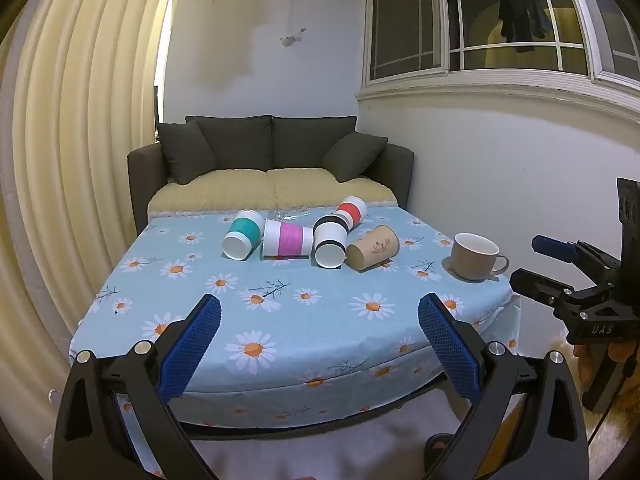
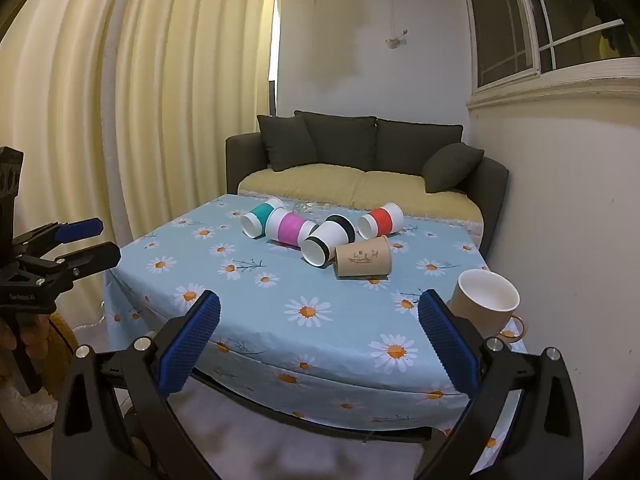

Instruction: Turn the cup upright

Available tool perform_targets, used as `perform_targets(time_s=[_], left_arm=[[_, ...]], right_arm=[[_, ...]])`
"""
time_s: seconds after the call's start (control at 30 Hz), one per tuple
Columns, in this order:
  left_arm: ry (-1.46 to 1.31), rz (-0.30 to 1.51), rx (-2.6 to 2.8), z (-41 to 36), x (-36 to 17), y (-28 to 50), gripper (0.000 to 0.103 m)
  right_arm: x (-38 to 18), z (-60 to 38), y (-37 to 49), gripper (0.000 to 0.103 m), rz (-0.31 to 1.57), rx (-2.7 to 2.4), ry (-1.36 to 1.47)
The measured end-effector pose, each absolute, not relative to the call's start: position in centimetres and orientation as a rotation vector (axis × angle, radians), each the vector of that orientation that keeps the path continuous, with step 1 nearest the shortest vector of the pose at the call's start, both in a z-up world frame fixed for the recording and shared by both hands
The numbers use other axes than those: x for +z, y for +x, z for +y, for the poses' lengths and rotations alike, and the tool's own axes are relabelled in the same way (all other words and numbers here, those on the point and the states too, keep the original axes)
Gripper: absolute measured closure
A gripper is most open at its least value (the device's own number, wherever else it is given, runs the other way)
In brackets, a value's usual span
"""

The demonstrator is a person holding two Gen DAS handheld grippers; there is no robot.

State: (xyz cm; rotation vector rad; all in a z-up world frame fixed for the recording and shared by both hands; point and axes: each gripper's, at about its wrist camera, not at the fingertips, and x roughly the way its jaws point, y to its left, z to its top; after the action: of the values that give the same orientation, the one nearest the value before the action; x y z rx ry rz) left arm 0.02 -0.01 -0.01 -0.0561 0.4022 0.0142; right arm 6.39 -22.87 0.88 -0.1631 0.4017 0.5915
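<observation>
Several paper cups lie on their sides in a row at the far part of the table: teal-banded (image 1: 242, 238) (image 2: 258, 218), pink-banded (image 1: 287, 239) (image 2: 289, 227), black-banded (image 1: 331, 242) (image 2: 326, 240), red-banded (image 1: 352, 210) (image 2: 381, 219) and brown (image 1: 373, 247) (image 2: 362, 258). A tan mug (image 1: 475, 256) (image 2: 486, 304) stands upright at the right edge. My left gripper (image 1: 319, 344) is open and empty before the table's near edge. My right gripper (image 2: 319, 342) is open and empty, near the mug; it also shows in the left wrist view (image 1: 536, 264).
The table (image 1: 280, 320) (image 2: 280, 320) has a blue daisy cloth. A dark sofa (image 1: 272, 160) stands behind it. Curtains (image 1: 80, 160) hang at the left, a white wall (image 1: 500, 168) and window at the right. The left gripper shows in the right wrist view (image 2: 94, 240).
</observation>
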Motion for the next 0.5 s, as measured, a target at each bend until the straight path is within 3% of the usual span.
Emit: perform_targets(time_s=[0.5], left_arm=[[-0.057, 0.408, 0.017, -0.21, -0.40, -0.01, 0.006]], right_arm=[[1.25, -22.61, 6.16, 0.005, 0.401, 0.588, -0.179]])
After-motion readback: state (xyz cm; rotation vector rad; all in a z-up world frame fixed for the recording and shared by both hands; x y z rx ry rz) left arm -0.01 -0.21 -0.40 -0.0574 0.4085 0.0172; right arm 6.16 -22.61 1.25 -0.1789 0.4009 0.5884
